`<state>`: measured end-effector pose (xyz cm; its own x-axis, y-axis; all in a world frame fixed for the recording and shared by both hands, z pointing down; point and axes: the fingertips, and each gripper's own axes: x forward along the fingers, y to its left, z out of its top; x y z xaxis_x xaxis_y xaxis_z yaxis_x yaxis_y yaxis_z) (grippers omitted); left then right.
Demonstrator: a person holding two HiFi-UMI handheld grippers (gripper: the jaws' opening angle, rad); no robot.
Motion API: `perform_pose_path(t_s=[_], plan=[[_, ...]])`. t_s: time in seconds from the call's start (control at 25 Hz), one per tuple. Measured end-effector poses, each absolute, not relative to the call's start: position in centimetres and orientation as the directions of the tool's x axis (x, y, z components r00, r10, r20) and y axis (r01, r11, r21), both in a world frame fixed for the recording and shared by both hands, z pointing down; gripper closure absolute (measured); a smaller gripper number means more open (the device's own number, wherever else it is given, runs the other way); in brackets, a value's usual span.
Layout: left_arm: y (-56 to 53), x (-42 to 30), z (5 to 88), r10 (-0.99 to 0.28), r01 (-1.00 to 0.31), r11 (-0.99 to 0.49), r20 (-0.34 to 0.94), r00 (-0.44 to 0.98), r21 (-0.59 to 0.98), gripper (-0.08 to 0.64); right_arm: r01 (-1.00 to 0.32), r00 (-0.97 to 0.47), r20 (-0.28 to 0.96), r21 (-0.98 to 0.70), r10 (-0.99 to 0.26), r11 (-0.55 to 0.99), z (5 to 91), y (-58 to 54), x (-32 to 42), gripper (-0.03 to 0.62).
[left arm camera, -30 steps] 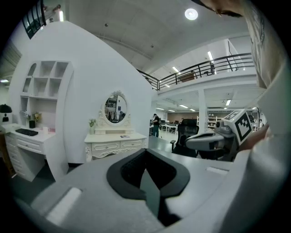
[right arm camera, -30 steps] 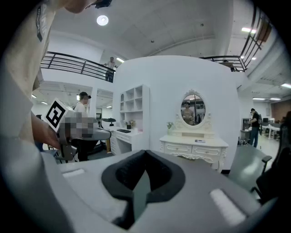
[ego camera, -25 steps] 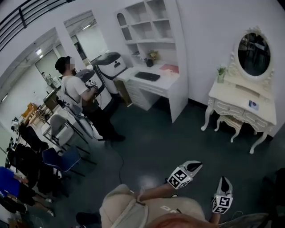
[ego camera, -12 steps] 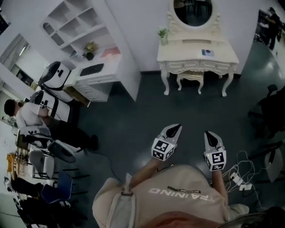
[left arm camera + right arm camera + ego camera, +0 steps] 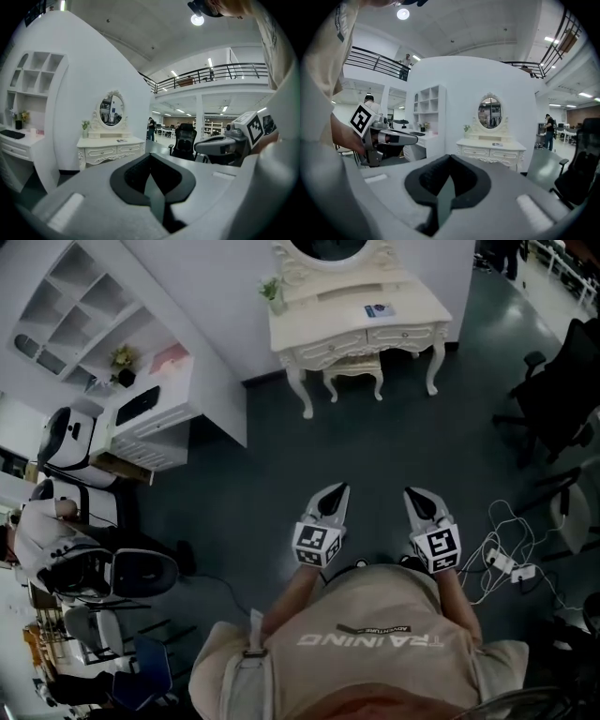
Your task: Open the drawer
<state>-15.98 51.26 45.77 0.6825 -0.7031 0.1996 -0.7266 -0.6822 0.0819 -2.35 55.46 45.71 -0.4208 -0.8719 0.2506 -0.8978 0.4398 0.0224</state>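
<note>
left grey gripper (image 5: 336,495): jaws together, empty | right grey gripper (image 5: 414,497): jaws together, empty | we hold both well apart from the cream carved dressing table (image 5: 349,311) | cream front drawer (image 5: 335,346): closed, under its top

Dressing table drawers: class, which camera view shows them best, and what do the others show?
The right gripper view: the drawers face the camera, both fronts plain. The left gripper view shows them off to the left, at an angle. The head view looks down on the dressing table, foreshortening the fronts.
</note>
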Motion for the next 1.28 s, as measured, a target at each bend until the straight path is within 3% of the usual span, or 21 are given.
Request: perform_pose_path(t_s=[0.4, 0.88, 1.28], plan=[[48.4, -18.9, 52.0, -0.717, -0.762, -0.619, 0.261, 0.646, 0.187, 0.552, -0.89, -0.426, 0.35, 0.002, -0.834, 0.456, 49.5, 53.1, -4.4, 0.589], [36.4, -12.0, 50.7, -0.738, -0.787, -0.607, 0.29, 0.609, 0.108, 0.552, -0.852, -0.51, 0.297, -0.048, -0.807, 0.521, 51.4, 39.5, 1.4, 0.589], [27.3, -5.8, 51.1, -0.774, -0.831, -0.54, 0.307, 0.553, 0.134, 0.552, -0.832, -0.551, 0.269, -0.103, -0.79, 0.545, 53.4, 28.6, 9.4, 0.589]])
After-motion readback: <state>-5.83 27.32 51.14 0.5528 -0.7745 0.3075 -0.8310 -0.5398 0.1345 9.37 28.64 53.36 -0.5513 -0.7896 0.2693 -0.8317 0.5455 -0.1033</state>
